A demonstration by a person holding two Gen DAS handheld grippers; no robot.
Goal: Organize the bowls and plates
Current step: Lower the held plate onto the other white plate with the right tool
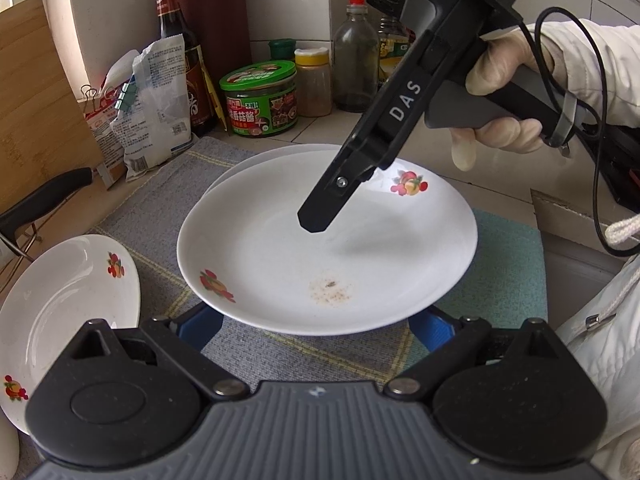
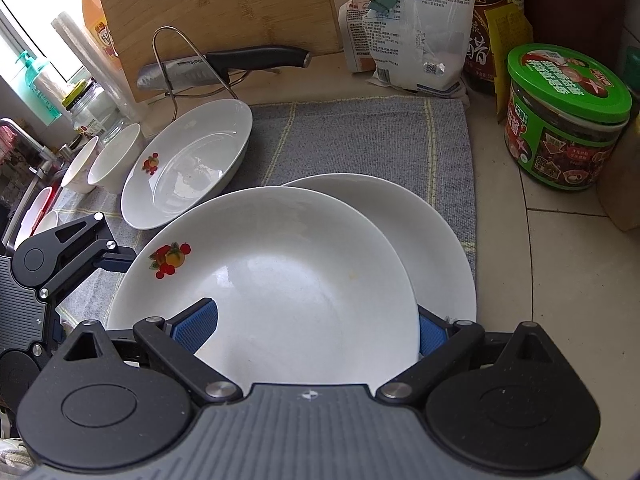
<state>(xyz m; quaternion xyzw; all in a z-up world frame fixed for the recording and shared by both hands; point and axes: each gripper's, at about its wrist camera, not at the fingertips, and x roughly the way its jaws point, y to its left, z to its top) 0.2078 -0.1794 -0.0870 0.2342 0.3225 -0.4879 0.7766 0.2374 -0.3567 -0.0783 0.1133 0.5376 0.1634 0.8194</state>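
Observation:
A white plate with fruit prints (image 1: 320, 264) (image 2: 288, 280) lies tilted over a second white plate (image 1: 256, 160) (image 2: 432, 240) on the grey mat (image 2: 360, 136). My right gripper (image 2: 312, 330) is open astride it: the left pad rests inside the plate, while the right pad sits behind its rim. Its upper finger (image 1: 320, 208) shows over the plate in the left wrist view. My left gripper (image 1: 316, 328) is open, its pads partly hidden under the plate's near edge. A third fruit-print plate (image 1: 60, 312) (image 2: 192, 164) lies to the left, with two white bowls (image 2: 116, 156) beyond it.
A knife (image 2: 224, 64) rests on a wire rack before a leaning cutting board (image 2: 216, 4). Clipped bags (image 2: 416, 28), a dark sauce bottle (image 1: 176, 40) and a green-lidded jar (image 2: 564, 120) line the back. A gloved hand (image 1: 500, 80) holds the right gripper. A sink (image 2: 24, 160) is far left.

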